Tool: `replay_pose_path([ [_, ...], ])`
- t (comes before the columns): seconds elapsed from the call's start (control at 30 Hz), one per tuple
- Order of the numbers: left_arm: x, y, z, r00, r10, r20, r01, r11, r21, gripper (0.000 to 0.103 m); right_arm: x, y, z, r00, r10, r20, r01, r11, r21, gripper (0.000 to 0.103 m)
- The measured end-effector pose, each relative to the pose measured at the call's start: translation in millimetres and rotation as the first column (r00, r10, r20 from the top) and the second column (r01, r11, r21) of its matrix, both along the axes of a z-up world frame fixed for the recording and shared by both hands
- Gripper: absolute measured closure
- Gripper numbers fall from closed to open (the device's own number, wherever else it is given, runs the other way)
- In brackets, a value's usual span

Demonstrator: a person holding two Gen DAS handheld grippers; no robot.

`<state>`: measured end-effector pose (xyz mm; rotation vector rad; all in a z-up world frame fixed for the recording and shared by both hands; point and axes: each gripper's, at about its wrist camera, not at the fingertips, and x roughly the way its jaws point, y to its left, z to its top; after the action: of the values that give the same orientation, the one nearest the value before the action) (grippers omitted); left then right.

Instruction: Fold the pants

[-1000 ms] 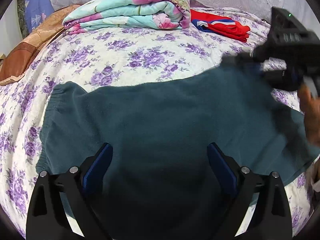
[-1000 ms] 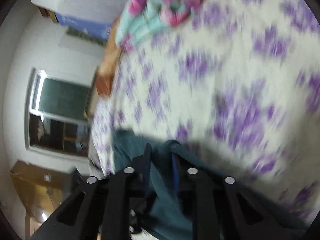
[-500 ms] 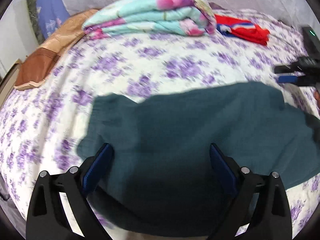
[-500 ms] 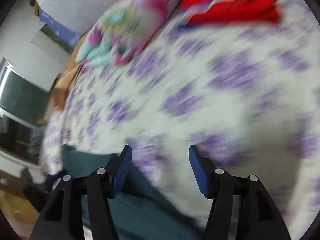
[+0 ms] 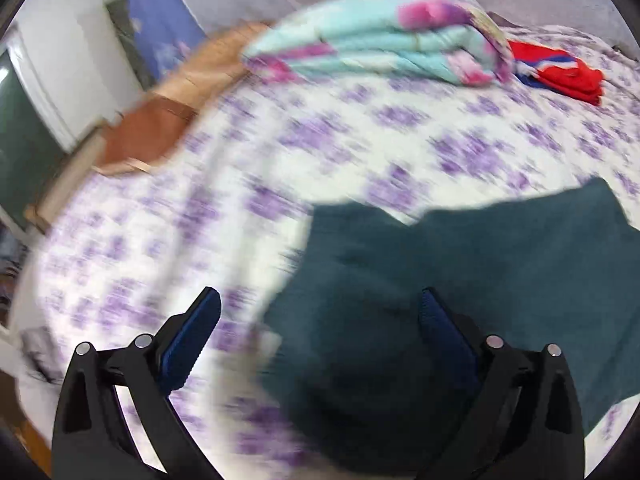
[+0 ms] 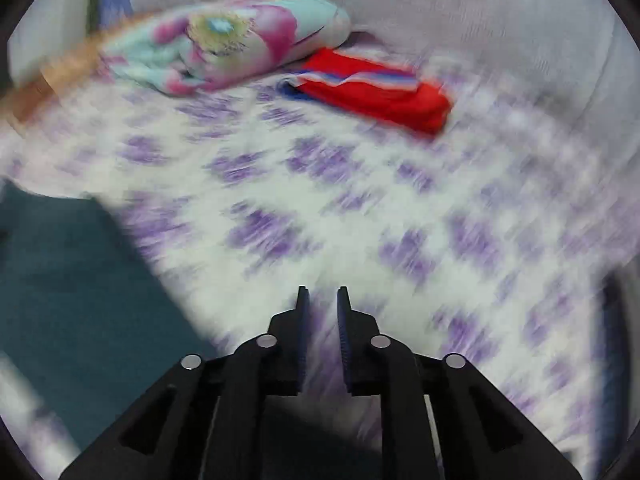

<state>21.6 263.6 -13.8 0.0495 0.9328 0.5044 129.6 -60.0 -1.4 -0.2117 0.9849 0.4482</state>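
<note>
A: Where are the pants (image 5: 460, 292) lying?

B: I'm seeing them spread across the bed (image 5: 360, 148), long axis running left to right. My left gripper (image 5: 320, 312), jaws gaping wide and empty, is hanging over their left end; that one's nearer.

A: And the right gripper (image 6: 322, 304)?

B: Its jaws are narrowing on nothing; the pants are lying off to its left. They're dark teal, flat, already doubled, I'm guessing
</note>
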Motion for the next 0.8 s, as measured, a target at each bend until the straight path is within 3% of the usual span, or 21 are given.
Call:
replay_pose_path([
  [0.03, -4.4, 3.5, 3.8, 1.000, -0.008, 0.010, 0.008, 1.000, -0.017, 0.006, -13.0, -11.7, 3.7, 1.000, 0.026, -0.017, -0.025, 0.999, 0.041, 0.059],
  [0.07, -9.9, 8.2, 6.2, 1.000, -0.017, 0.015, 0.017, 0.999, -0.048, 0.006, -27.1, -25.5, 7.7, 1.000, 0.031, -0.004, -0.031, 0.998, 0.053, 0.044],
  [0.1, -15.2, 13.8, 6.7, 1.000, -0.015, 0.014, 0.016, 0.997, -0.071, 0.006, -44.6, -45.5, 11.7, 0.999, 0.004, 0.034, -0.005, 0.999, 0.036, 0.037],
  [0.17, -25.3, 25.9, 3.3, 1.000, 0.012, 0.004, -0.011, 0.994, -0.109, 0.006, -69.3, -78.9, 15.0, 0.992, -0.077, 0.097, 0.076, 0.997, 0.009, 0.033],
  [0.27, -31.1, 41.3, -9.0, 0.999, 0.044, -0.029, -0.049, 0.984, -0.173, 0.006, -97.8, -152.3, 14.8, 0.964, -0.236, 0.121, 0.230, 0.971, 0.062, 0.029],
  [0.4, -22.9, 41.9, -18.6, 0.999, 0.021, -0.034, -0.030, 0.957, -0.287, 0.010, -120.3, -227.0, 4.4, 0.886, -0.452, 0.104, 0.442, 0.891, 0.106, 0.026],
  [0.5, -8.9, 31.2, -18.5, 0.999, -0.012, -0.052, -0.004, 0.954, -0.299, 0.049, -130.9, -253.2, -1.9, 0.848, -0.522, 0.095, 0.512, 0.852, 0.114, 0.026],
  [0.63, -3.0, 24.8, -17.9, 0.997, -0.014, -0.081, -0.008, 0.965, -0.263, 0.044, -132.6, -259.3, -3.6, 0.833, -0.547, 0.083, 0.530, 0.833, 0.160, 0.026],
  [0.7, -6.3, 28.3, -17.7, 0.996, -0.008, -0.087, -0.014, 0.968, -0.251, 0.033, -130.0, -251.5, -3.9, 0.846, -0.525, 0.088, 0.508, 0.846, 0.165, 0.026],
  [0.8, -17.4, 37.9, -20.7, 0.995, 0.017, -0.102, -0.046, 0.956, -0.288, 0.028, -123.9, -239.8, -4.8, 0.866, -0.492, 0.093, 0.474, 0.865, 0.163, 0.026],
])
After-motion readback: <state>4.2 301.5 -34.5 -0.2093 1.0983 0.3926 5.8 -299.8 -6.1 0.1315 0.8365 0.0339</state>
